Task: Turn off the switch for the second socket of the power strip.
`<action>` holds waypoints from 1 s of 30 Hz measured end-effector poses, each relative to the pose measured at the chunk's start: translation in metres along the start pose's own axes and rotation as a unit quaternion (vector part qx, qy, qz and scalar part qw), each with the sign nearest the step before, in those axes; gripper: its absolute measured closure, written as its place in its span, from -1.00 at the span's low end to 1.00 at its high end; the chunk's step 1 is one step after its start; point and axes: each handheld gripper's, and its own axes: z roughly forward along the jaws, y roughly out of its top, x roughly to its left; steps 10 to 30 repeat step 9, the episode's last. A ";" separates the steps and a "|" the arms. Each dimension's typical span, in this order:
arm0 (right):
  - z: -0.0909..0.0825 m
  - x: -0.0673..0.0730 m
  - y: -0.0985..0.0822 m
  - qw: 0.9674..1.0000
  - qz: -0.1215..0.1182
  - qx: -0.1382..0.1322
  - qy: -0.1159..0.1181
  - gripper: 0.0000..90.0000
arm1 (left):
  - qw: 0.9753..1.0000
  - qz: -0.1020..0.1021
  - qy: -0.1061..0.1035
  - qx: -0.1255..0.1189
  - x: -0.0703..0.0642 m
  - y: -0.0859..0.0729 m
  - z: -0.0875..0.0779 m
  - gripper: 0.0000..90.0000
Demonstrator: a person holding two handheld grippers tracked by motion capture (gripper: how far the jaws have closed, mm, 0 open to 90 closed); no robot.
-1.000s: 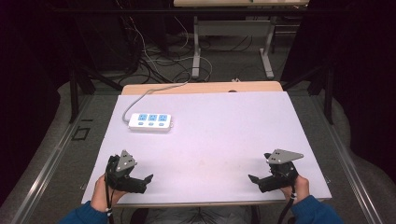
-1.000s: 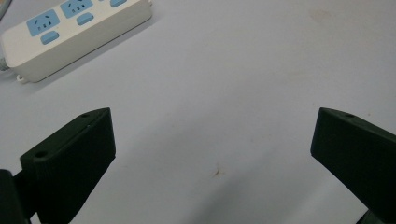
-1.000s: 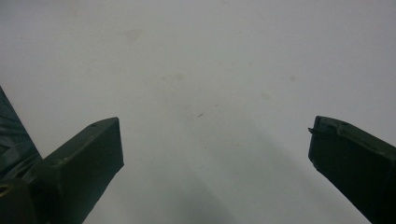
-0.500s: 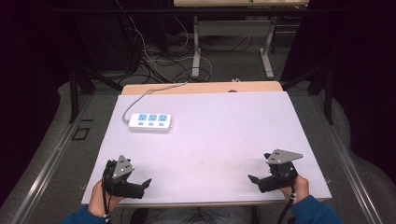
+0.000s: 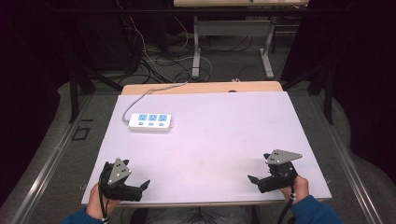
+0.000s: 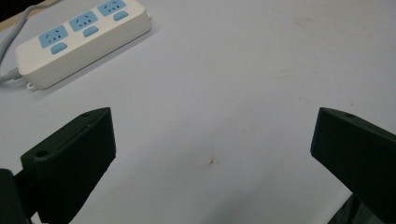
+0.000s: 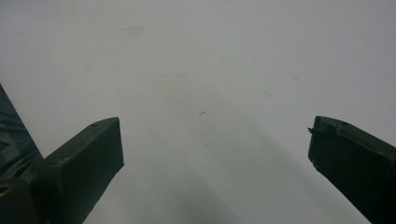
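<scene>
The white table (image 5: 210,135) is taking up most of the high view, its pale top bare apart from faint scuffs, with a strip of wooden edge showing at its far side. Beyond that far side, the dark room is showing a grey floor, tangled cables and the metal legs of another desk.

The white power strip (image 5: 150,122) is lying flat on the table's far-left part, well apart from both grippers, its three blue sockets facing up and its grey cord trailing off the table's far edge. Judging by that, it is lying ready as the thing to be worked on, with its sockets free for access.

The left gripper (image 5: 140,186) is hovering at the table's near-left edge, its jaws standing wide apart and holding nothing; in the left gripper view the power strip (image 6: 81,39) is sitting up ahead of the jaws, so this gripper seems to be lining up on it.

The right gripper (image 5: 254,179) is waiting at the table's near-right edge, jaws likewise spread wide and empty over bare table surface (image 7: 210,70), probably kept out of the way until it is needed.
</scene>
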 end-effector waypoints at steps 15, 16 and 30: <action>0.000 0.000 0.000 1.000 -0.004 0.000 -0.001 -0.94 | 1.000 0.001 -0.015 0.009 0.000 -0.001 0.004 -1.00; 0.000 0.000 0.000 1.000 -0.004 0.000 -0.001 -0.94 | 1.000 0.001 -0.015 0.009 0.000 -0.001 0.004 -1.00; 0.000 0.000 0.000 1.000 -0.004 0.000 -0.001 -0.94 | 1.000 0.001 -0.015 0.009 0.000 -0.001 0.004 -1.00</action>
